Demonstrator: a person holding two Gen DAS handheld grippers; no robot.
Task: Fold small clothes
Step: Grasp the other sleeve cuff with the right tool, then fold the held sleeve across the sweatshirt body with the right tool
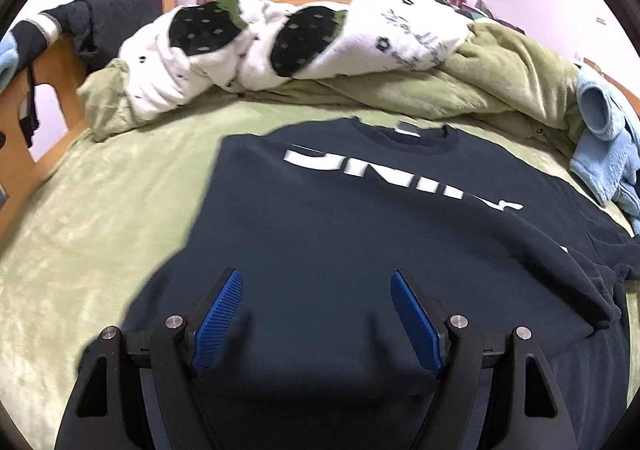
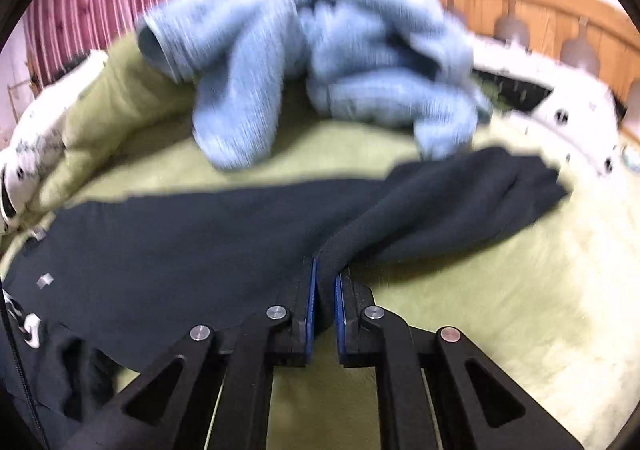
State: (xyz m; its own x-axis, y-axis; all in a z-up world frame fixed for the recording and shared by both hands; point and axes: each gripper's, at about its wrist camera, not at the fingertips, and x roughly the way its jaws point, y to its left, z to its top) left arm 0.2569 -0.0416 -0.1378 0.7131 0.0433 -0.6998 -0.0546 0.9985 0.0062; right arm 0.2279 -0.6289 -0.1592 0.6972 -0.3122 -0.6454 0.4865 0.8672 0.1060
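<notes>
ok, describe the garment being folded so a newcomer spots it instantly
On the bed's green blanket, in front of the heaped white quilt, lies a dark navy sweatshirt, chest up. Unlike the fluffy light-blue garment to its right, it is smooth, with big white letters; the right claw pinches its sleeve.

Dark navy sweatshirt (image 1: 340, 234) flat on bed, white lettering up.
</notes>
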